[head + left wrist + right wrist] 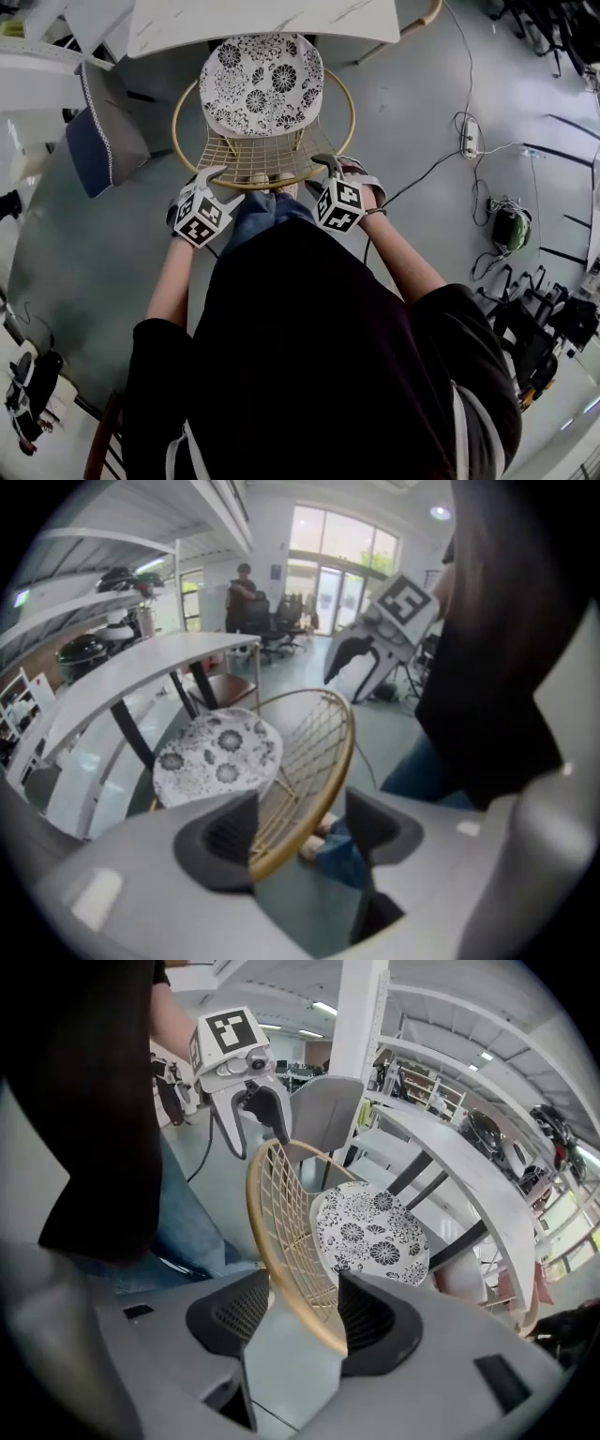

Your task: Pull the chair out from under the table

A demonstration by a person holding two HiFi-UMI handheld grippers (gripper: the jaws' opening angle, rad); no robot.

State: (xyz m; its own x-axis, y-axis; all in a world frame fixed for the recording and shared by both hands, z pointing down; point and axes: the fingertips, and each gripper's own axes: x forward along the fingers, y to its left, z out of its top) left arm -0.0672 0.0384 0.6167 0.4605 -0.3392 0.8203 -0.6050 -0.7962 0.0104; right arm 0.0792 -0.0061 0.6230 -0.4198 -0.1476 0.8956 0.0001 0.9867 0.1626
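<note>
Left gripper: jaws released, spread astride the gold backrest rim. Gold wire chair with floral cushion: standing before the white marble-look desk, seat front at the desk's edge. Right gripper: jaws released, spread astride the same rim.

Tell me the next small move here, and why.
Probably close both jaws on the gold back rim: the left gripper and right gripper each straddle it with jaws apart, and the chair sits against the table.
</note>
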